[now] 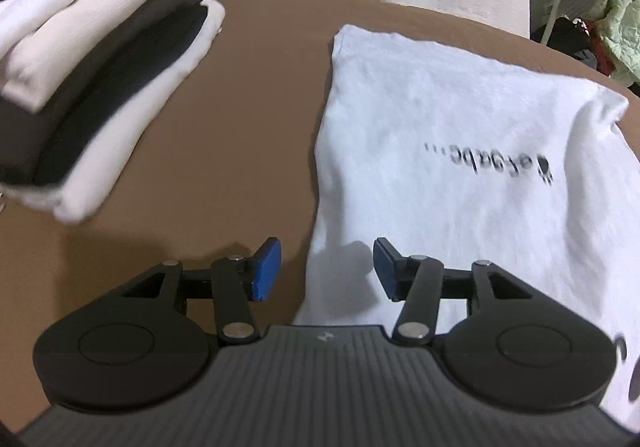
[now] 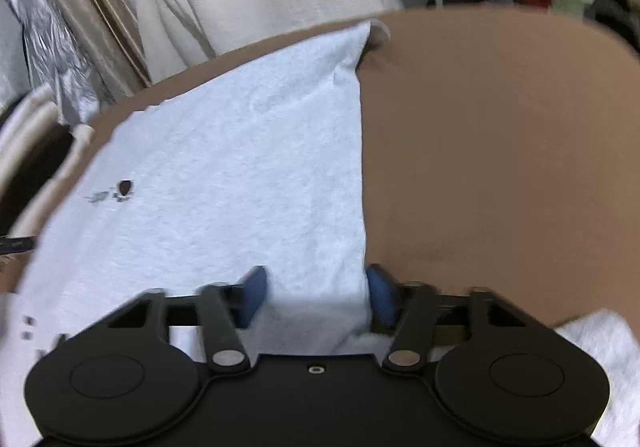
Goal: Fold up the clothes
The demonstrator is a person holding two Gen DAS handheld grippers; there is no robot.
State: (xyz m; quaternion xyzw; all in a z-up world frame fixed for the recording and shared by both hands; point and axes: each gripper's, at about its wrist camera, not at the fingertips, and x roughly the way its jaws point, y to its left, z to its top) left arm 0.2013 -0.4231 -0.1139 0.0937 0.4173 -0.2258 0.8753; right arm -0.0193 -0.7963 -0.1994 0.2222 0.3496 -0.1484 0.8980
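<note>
A white T-shirt (image 1: 460,151) with a line of dark print lies spread on the brown worktop (image 1: 248,119), its long sides already turned in to straight edges. A stack of folded clothes (image 1: 92,87) sits well apart on the left. The left tongs (image 1: 327,269) stand released over the shirt's near left edge, and the right tongs (image 2: 316,297) stand released astride its near right edge, grasping nothing. Judging by this, the step in hand is a grip on the near end. To do it well, both tongs should bite every layer at matching points, then lift evenly so the edges stay aligned.
</note>
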